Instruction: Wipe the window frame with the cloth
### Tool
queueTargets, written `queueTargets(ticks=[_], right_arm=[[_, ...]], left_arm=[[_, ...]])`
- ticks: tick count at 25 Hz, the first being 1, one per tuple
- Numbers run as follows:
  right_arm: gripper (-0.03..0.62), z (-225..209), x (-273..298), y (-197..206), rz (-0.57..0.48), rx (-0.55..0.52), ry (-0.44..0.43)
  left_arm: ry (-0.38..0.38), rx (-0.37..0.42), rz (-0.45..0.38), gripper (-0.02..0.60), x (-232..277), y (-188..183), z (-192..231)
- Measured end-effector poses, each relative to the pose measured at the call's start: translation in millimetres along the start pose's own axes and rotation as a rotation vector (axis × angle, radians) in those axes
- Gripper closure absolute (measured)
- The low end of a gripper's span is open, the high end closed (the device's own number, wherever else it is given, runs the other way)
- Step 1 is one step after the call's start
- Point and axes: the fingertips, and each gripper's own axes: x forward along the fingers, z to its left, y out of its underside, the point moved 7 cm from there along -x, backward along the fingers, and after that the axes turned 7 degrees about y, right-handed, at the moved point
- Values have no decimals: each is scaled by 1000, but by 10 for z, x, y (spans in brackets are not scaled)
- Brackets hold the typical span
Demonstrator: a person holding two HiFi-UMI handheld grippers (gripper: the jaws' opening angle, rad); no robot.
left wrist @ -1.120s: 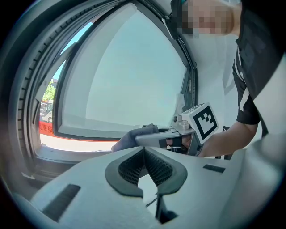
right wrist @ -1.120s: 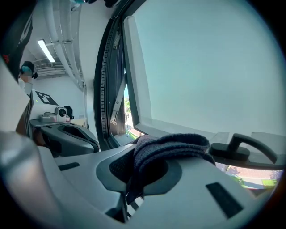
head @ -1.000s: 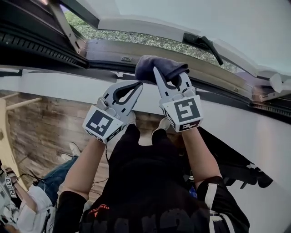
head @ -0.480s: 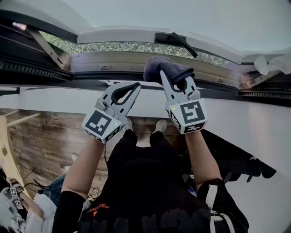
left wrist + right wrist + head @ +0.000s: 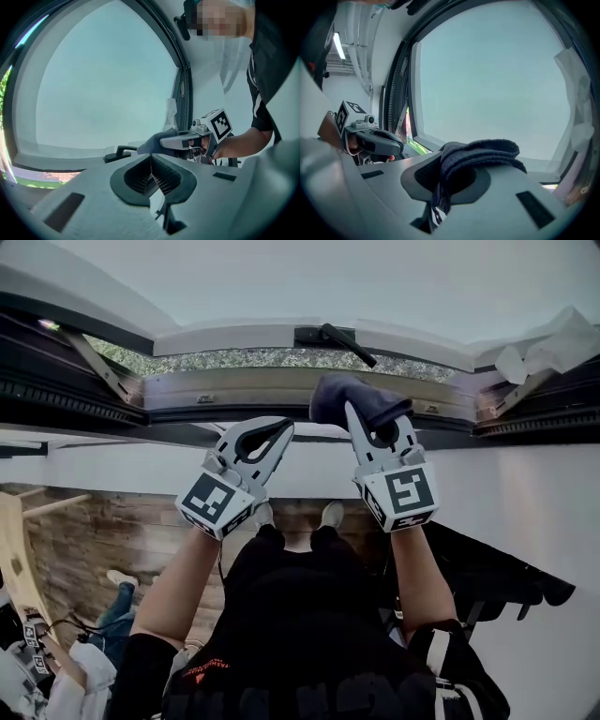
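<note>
Head view: cloth (image 5: 349, 393) at the frame's (image 5: 244, 388) lower edge, right of middle.
Right claw (image 5: 367, 420): clenched on the cloth.
Left claw (image 5: 277, 427): clenched, empty, just below the frame.
Risk: the cloth is loosely bunched, so drag along the frame could pull it free.

White wall (image 5: 103, 470) under a window (image 5: 281, 388) swung open, black handle (image 5: 339, 335) on its sash, green leaves (image 5: 234, 359) in the gap, pale blank pane (image 5: 356, 277), brown wooden plank floor (image 5: 75, 535), light wooden furniture edge (image 5: 13, 554) at left, strip light (image 5: 339, 45) lit overhead
</note>
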Motion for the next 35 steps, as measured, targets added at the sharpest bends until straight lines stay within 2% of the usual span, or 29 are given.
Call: queueTargets(ticks=[17, 22, 25, 28, 31, 35], right_arm=[[562, -482, -715, -138, -69, 26, 77], [562, -578, -800, -115, -70, 29, 83], [562, -597, -827, -151, -82, 25, 82], [562, -570, -828, -195, -91, 22, 74], [562, -554, -828, -226, -97, 19, 67], [562, -543, -851, -239, -97, 17, 67]], left_arm=[[28, 81, -17, 560, 315, -356, -392], [26, 81, -26, 560, 378, -418, -458], [27, 86, -37, 560, 408, -472, -492], [16, 51, -33, 560, 413, -522, -525], [29, 96, -47, 560, 428, -515, -512], [31, 104, -49, 560, 421, -517, -513]])
